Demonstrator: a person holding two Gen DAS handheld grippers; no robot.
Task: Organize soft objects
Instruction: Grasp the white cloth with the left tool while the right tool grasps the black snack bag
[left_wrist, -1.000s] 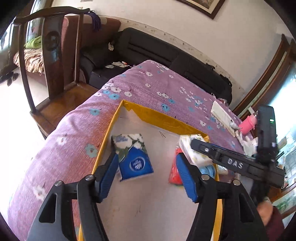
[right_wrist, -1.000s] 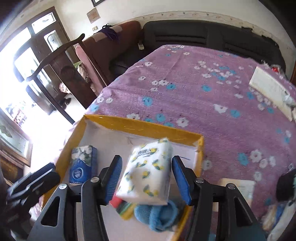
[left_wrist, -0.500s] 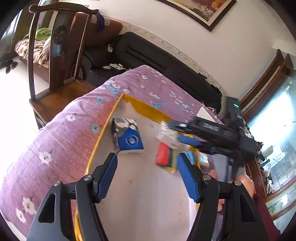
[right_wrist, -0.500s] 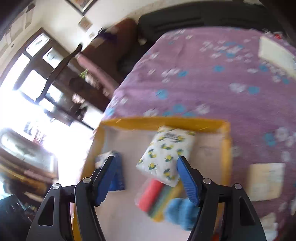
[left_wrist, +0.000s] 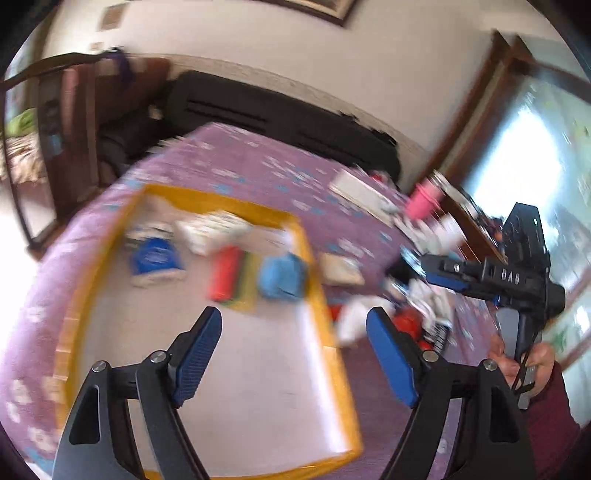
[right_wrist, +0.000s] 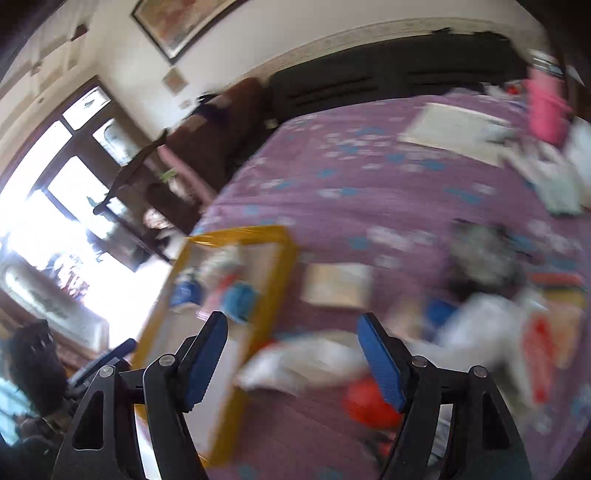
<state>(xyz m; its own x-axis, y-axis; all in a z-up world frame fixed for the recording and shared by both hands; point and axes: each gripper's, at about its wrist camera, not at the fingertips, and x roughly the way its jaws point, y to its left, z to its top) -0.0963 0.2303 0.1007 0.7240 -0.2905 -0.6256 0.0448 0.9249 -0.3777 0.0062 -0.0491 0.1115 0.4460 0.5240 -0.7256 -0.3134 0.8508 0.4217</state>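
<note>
A yellow-rimmed tray (left_wrist: 317, 291) lies on the purple flowered cloth. It holds a blue tissue pack (left_wrist: 157, 258), a white lemon-print tissue pack (left_wrist: 212, 230), a red and green bundle (left_wrist: 227, 277) and a blue knitted piece (left_wrist: 282, 277). My left gripper (left_wrist: 293, 354) is open and empty above the tray's near right rim. My right gripper (right_wrist: 295, 360) is open and empty, right of the tray (right_wrist: 284, 254), above a white soft item (right_wrist: 303, 363) and a red one (right_wrist: 369, 404). It also shows in the left wrist view (left_wrist: 443, 275). Both views are blurred.
A loose heap of soft items (right_wrist: 498, 317) lies right of the tray. A beige card (right_wrist: 336, 284) lies beside the tray. A white book (right_wrist: 454, 129) and a pink bottle (right_wrist: 546, 107) are at the far side. A wooden chair (left_wrist: 55, 122) and a black sofa (left_wrist: 280, 122) stand behind.
My right gripper let go of the lemon-print tissue pack in the tray and swung right over the heap. My left gripper swung right and higher.
</note>
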